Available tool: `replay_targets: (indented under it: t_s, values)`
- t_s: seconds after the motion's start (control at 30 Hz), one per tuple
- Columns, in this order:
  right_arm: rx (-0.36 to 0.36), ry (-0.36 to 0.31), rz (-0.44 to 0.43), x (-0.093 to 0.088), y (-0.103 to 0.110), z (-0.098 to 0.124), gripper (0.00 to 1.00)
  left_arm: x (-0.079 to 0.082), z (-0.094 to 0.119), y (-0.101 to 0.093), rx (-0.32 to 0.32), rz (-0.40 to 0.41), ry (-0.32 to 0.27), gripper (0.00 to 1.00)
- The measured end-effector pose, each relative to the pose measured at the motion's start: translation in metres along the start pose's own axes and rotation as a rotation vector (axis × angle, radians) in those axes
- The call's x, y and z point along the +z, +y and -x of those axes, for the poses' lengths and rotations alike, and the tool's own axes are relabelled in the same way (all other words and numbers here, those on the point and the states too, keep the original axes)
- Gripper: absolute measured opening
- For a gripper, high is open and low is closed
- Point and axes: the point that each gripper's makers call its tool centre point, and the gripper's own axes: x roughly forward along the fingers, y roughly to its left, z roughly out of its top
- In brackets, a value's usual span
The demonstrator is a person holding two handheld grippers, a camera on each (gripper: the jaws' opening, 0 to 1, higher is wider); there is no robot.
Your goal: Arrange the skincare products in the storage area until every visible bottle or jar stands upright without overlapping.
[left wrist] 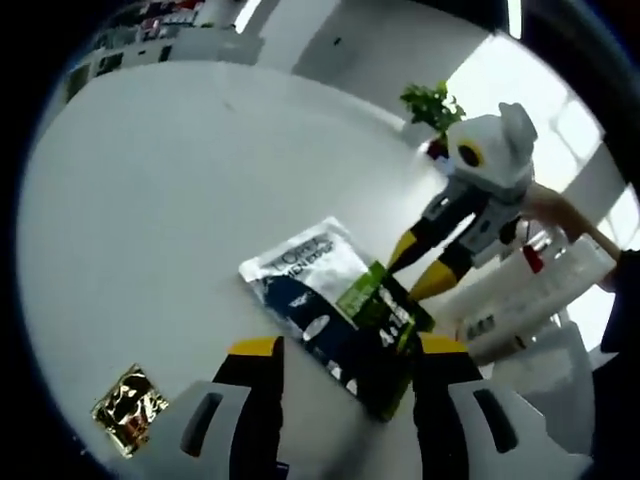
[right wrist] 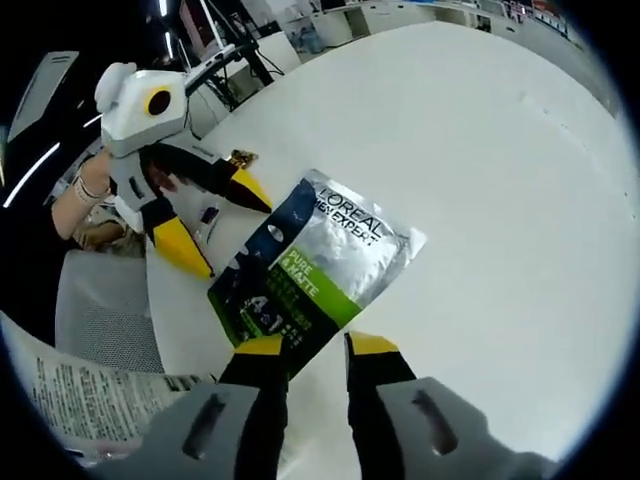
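The white surface point(left wrist: 170, 200) carries a flat L'Oreal sachet point(left wrist: 335, 310), silver, navy and green, lying near its edge. White tubes point(left wrist: 540, 290) lie past the sachet. The left gripper point(left wrist: 345, 350) is released, its jaws straddling the sachet's dark end. The right gripper point(right wrist: 315, 345) is released at the sachet's green corner. A small gold packet point(left wrist: 130, 408) lies apart.

Left gripper point(left wrist: 345, 352): jaws spread wide apart, holding nothing. Right gripper point(right wrist: 313, 345): jaws set close together with a narrow gap between the yellow tips. A hand point(right wrist: 97, 195) grips the left gripper's body.
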Motion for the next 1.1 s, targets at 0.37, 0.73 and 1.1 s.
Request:
replay_targets:
  t_s: [0.37,0.73,1.1]
  values:
    - [-0.010,0.009,-0.030,0.000,-0.006,-0.005,0.07,-0.002,-0.004,0.004,0.013,0.057,0.008,0.38]
    - [-0.004,0.019,0.004,0.001,-0.007,-0.010,0.02,-0.003,-0.015,-0.001,-0.057,0.118,-0.030,0.28]
    - [0.004,0.000,0.075,0.003,-0.002,-0.012,0.01,0.009,-0.016,-0.015,-0.099,0.061,-0.057,0.06]
